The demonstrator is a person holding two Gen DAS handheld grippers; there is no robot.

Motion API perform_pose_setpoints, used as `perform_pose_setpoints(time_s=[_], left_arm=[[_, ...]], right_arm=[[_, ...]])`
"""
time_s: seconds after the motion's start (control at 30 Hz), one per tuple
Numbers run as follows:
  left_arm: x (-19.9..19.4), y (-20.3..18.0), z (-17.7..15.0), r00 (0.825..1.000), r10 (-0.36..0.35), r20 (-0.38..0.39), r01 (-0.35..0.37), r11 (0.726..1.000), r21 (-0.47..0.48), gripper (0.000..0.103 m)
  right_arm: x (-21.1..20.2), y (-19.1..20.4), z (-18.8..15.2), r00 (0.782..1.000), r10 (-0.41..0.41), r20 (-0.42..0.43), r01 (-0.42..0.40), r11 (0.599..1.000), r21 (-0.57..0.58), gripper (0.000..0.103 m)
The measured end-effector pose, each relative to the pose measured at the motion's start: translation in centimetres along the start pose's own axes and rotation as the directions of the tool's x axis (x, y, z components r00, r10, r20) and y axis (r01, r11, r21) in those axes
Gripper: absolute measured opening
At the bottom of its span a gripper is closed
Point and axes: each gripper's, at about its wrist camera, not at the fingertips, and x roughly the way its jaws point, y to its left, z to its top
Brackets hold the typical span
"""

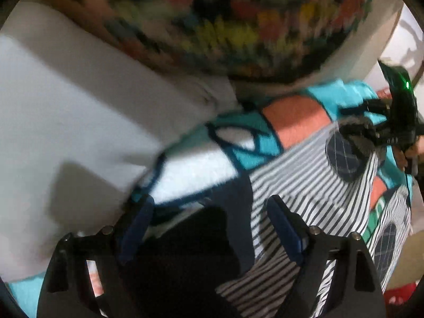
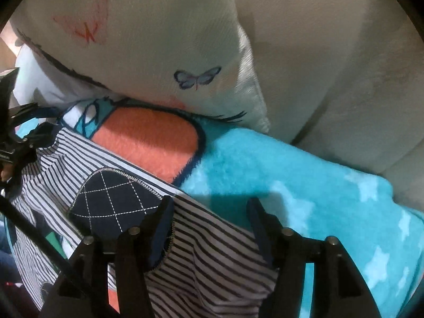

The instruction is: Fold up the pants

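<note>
The striped navy-and-white pants (image 1: 312,182) with quilted navy knee patches lie on a turquoise and orange fleece blanket (image 1: 296,118). My left gripper (image 1: 209,206) is open, its jaws wide apart over the pants' dark navy waistband (image 1: 238,206). The right gripper (image 1: 371,129) shows at the far right of the left wrist view, over a knee patch. In the right wrist view the pants (image 2: 212,259) lie between my open right gripper (image 2: 209,209) jaws, next to a knee patch (image 2: 114,201). The left gripper (image 2: 18,132) shows at the left edge.
A white pillow with butterfly prints (image 2: 159,53) lies behind the blanket (image 2: 304,180). A beige cushioned wall (image 2: 344,66) stands at the right. In the left wrist view a colourful patterned cushion (image 1: 225,21) and a white surface (image 1: 79,92) lie beyond the blanket.
</note>
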Motion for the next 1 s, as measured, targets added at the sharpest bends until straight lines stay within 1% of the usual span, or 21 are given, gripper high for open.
perform_pose_setpoints(time_s=[0.03,0.1,0.13,0.17,0.2,0.23,0.27,0.3,0.33,0.37,0.4,0.57,0.67,0.77,0.87,1.0], left_arm=[[0.1,-0.3,-0.1,1.0,0.014,0.008,-0.014,1.0,0.024,0.087],[0.3,-1.0,0.0,0.999,0.04,0.0,-0.039,0.997,0.066,0.087],[0.4,-1.3,0.1,0.999,0.052,-0.004,-0.051,0.996,0.074,0.081],[0.2,-1.5,0.1,0.998,0.057,0.003,-0.057,0.995,0.082,0.061],[-0.2,-1.8,0.1,0.999,0.042,0.014,-0.043,0.995,0.093,0.045],[-0.4,-2.0,0.2,1.0,0.017,0.014,-0.019,0.995,0.094,0.016],[-0.6,-2.2,0.2,1.0,-0.022,0.009,0.021,0.996,0.088,0.007],[-0.7,-2.5,0.2,1.0,-0.015,0.011,0.014,0.996,0.091,0.007],[-0.7,-3.0,0.1,1.0,0.012,0.019,-0.014,0.994,0.107,0.007],[-0.7,-3.3,0.2,0.999,0.029,0.024,-0.032,0.993,0.112,0.007],[-0.7,-3.4,0.1,0.999,0.036,0.026,-0.039,0.993,0.109,0.007],[-2.1,-4.5,0.3,0.995,0.077,0.068,-0.082,0.993,0.085,0.007],[-4.7,-3.3,-0.5,0.989,0.093,0.119,-0.102,0.992,0.076,0.007],[-7.4,-3.9,-1.2,0.977,0.114,0.178,-0.126,0.99,0.061,0.007],[-9.9,-4.8,-2.8,0.965,0.13,0.227,-0.148,0.987,0.061,0.007],[-12.5,-6.5,-5.4,0.948,0.13,0.29,-0.147,0.988,0.039,0.007]], right_arm=[[0.2,0.0,0.0,1.0,0.005,0.001,-0.005,1.0,-0.004,0.065],[0.1,-0.1,-0.2,1.0,0.02,0.01,-0.02,1.0,-0.014,0.068],[0.1,-0.1,-0.3,1.0,0.025,0.011,-0.025,1.0,-0.014,0.068],[0.1,-0.1,-0.5,0.999,0.035,0.01,-0.034,0.999,-0.014,0.068],[0.0,-0.1,-0.6,0.999,0.041,0.008,-0.041,0.999,-0.016,0.063],[-0.1,0.1,-0.8,0.999,0.048,0.006,-0.048,0.999,-0.021,0.059],[-0.4,0.4,-1.1,0.999,0.052,0.008,-0.052,0.998,-0.031,0.046],[-0.4,1.0,-1.1,0.999,0.053,0.01,-0.053,0.998,-0.036,0.032],[-0.5,1.1,-1.3,0.998,0.062,0.01,-0.062,0.997,-0.035,0.025],[-0.6,1.3,-1.4,0.997,0.082,0.008,-0.082,0.996,-0.03,0.012],[-0.6,1.5,-1.5,0.996,0.087,0.008,-0.086,0.996,-0.028,0.01],[-1.2,2.6,-1.7,0.998,0.056,0.036,-0.055,0.998,-0.004,0.007],[-2.4,2.9,-1.8,0.997,0.047,0.066,-0.047,0.999,0.006,0.007],[-4.7,3.7,-2.0,0.993,0.03,0.111,-0.032,0.999,0.012,0.007],[-7.3,4.9,-2.5,0.988,0.01,0.154,-0.01,1.0,0.0,0.007],[-10.3,7.2,-4.1,0.981,-0.008,0.194,0.013,1.0,-0.023,0.007]])
